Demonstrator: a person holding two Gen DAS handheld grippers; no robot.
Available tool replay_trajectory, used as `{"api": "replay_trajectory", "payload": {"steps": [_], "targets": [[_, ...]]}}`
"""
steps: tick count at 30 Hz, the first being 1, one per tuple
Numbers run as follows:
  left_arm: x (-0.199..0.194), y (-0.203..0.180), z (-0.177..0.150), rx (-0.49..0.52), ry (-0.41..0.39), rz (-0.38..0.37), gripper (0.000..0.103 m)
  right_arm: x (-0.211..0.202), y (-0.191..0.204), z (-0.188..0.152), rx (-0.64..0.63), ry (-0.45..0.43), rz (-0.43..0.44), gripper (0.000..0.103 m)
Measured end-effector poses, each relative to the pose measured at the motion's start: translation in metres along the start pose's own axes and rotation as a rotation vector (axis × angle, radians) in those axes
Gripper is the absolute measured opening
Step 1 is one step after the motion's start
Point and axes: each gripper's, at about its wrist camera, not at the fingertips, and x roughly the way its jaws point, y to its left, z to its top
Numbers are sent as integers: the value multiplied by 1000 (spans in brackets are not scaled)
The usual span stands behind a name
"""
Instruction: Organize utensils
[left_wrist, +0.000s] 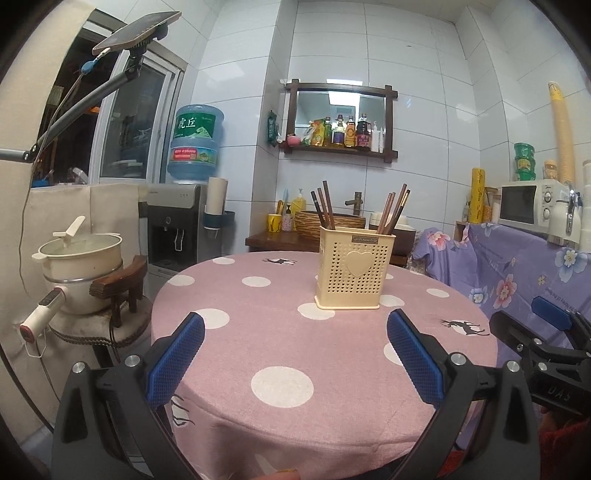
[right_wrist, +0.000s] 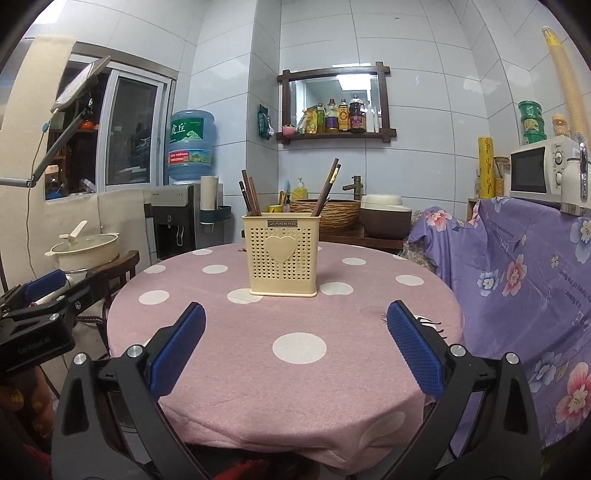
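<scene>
Squarely ahead of both claws, the cream perforated utensil holder stands upright on the round desk, which is draped in a pink cloth with white dots. Two bunches of dark chopsticks lean out of the holder — one bunch at its left side, one at its right — and nothing else lies on the cloth. From the left wrist view the holder sits beyond the left claw and a little toward its right finger, well apart from the blue pads; from the right wrist view it stands beyond the right claw and slightly toward the left finger, again with bare cloth between. Both claws are spread wide with nothing between their fingers, and each hovers level over the near edge of the desk, pointing forward at the holder. The two are held side by side — the right claw shows at the right edge of the left view, and the left claw appears at the left edge of the right view.
</scene>
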Motion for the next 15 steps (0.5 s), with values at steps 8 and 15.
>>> {"api": "replay_trajectory", "payload": {"steps": [8,15], "targets": [[0,1,-1,-5,10,-9,98,3,-4,-2,22,12,-3,97],[0,1,-1,-3,8,-14,98,3,-4,-2,18,10,-4,97]]}}
